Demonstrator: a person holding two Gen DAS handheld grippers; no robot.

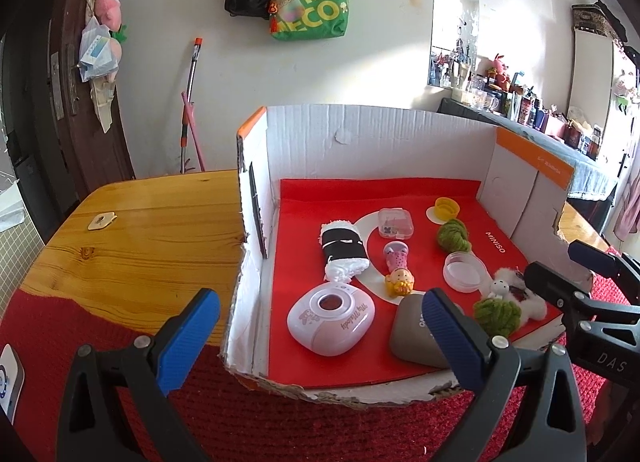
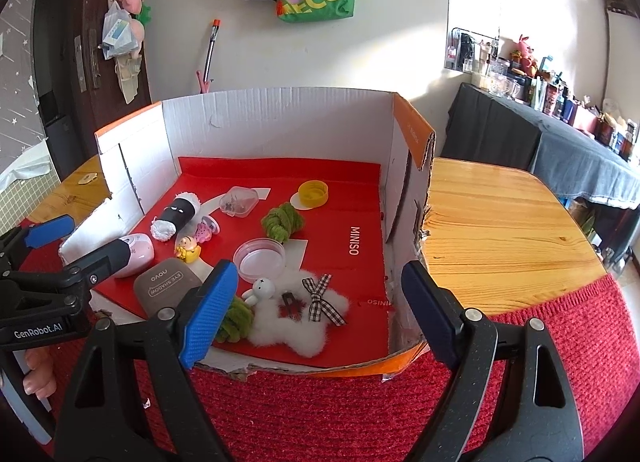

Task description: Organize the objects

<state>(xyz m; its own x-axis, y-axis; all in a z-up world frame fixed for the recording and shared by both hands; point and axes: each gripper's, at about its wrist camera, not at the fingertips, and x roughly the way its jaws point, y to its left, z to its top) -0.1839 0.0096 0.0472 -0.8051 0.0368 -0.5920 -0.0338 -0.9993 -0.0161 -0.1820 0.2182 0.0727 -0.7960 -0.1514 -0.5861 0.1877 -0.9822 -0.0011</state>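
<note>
An open cardboard box (image 1: 372, 134) (image 2: 280, 118) with a red liner holds small objects: a pink My Melody case (image 1: 331, 320) (image 2: 138, 254), a grey eye shadow palette (image 1: 416, 336) (image 2: 166, 282), a black-and-white roll (image 1: 343, 249) (image 2: 178, 216), a doll (image 1: 398, 268) (image 2: 188, 248), a clear box (image 1: 395, 223) (image 2: 239, 201), a yellow cap (image 1: 447, 208) (image 2: 314, 192), green yarn knots (image 1: 453, 235) (image 2: 282, 220), a clear round lid (image 1: 465, 272) (image 2: 260, 256) and a white fluffy clip (image 2: 298, 314). My left gripper (image 1: 320, 338) is open and empty at the box's front. My right gripper (image 2: 318, 310) is open and empty over the front right corner.
The box stands on a wooden table (image 1: 132, 230) (image 2: 500, 230) with a red knitted mat (image 1: 240, 418) (image 2: 320, 414) at the front. A small tag (image 1: 102, 221) lies on the table left of the box. Bags hang on the wall behind.
</note>
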